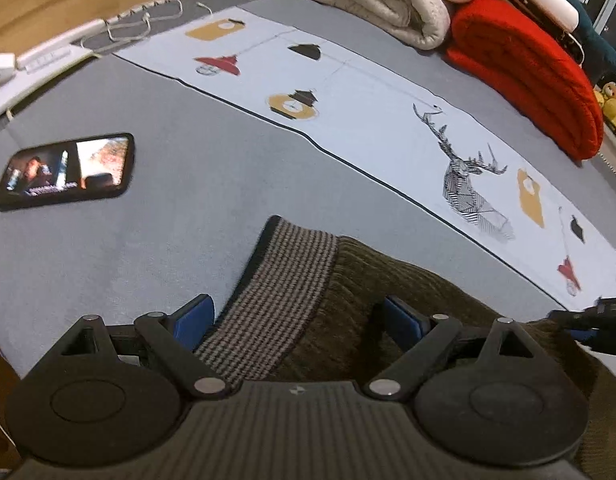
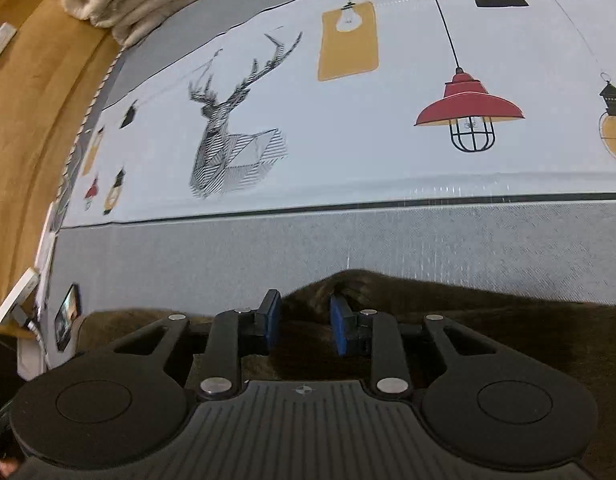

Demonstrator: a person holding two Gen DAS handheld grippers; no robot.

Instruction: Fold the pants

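left tool (image 1: 295, 320) wide over pants (image 1: 388, 280) waistband, right tool (image 2: 303, 320) astride fabric

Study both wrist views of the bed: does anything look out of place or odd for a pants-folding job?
Yes. A black smartphone lies on the grey bedsheet with its screen lit, playing video, beyond the dark brown corduroy pants. It has no part in the folding. Nothing looks spilled or damaged.

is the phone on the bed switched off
No, the phone lying on the grey bedsheet has its screen lit, showing pictures in the left wrist view.
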